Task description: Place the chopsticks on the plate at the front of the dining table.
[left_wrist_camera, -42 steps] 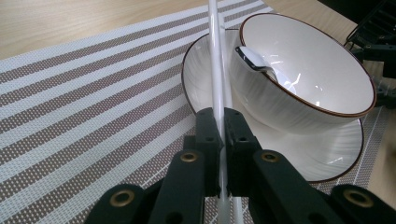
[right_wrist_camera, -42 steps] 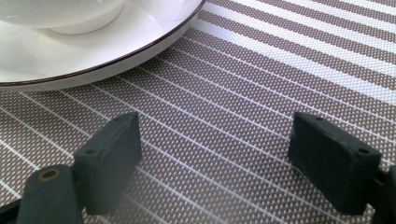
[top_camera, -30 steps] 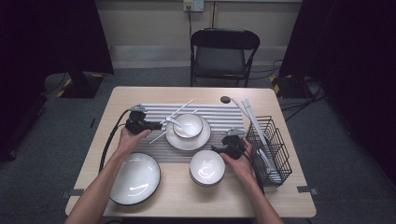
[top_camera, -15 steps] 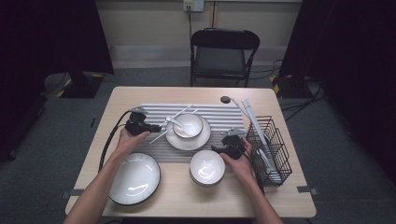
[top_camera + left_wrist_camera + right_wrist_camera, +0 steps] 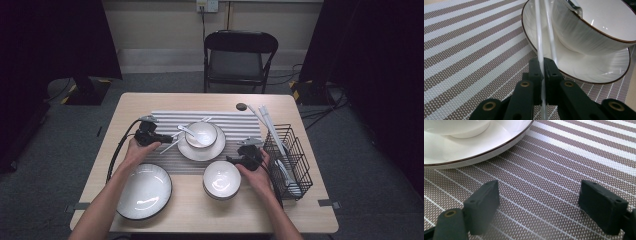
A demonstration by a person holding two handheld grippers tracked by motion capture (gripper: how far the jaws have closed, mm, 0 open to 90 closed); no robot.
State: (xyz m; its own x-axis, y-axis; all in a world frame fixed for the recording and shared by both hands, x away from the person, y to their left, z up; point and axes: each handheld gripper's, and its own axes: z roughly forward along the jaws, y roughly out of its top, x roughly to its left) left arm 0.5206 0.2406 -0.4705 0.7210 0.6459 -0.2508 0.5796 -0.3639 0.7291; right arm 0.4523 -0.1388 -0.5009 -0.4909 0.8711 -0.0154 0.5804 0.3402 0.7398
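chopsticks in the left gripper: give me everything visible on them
The chopsticks are a pair of thin, smooth, glossy white sticks, plastic or ceramic by the look. The left gripper is shut on one of them near its end; the second runs close alongside, and whether it is clamped too is unclear. They slant up from the striped mat over the rim of the saucer, beside the white bowl standing on it. In the high view they point toward that bowl.

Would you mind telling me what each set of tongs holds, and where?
Left tongs clamp one white chopstick near its lower end; right tongs hold nothing.
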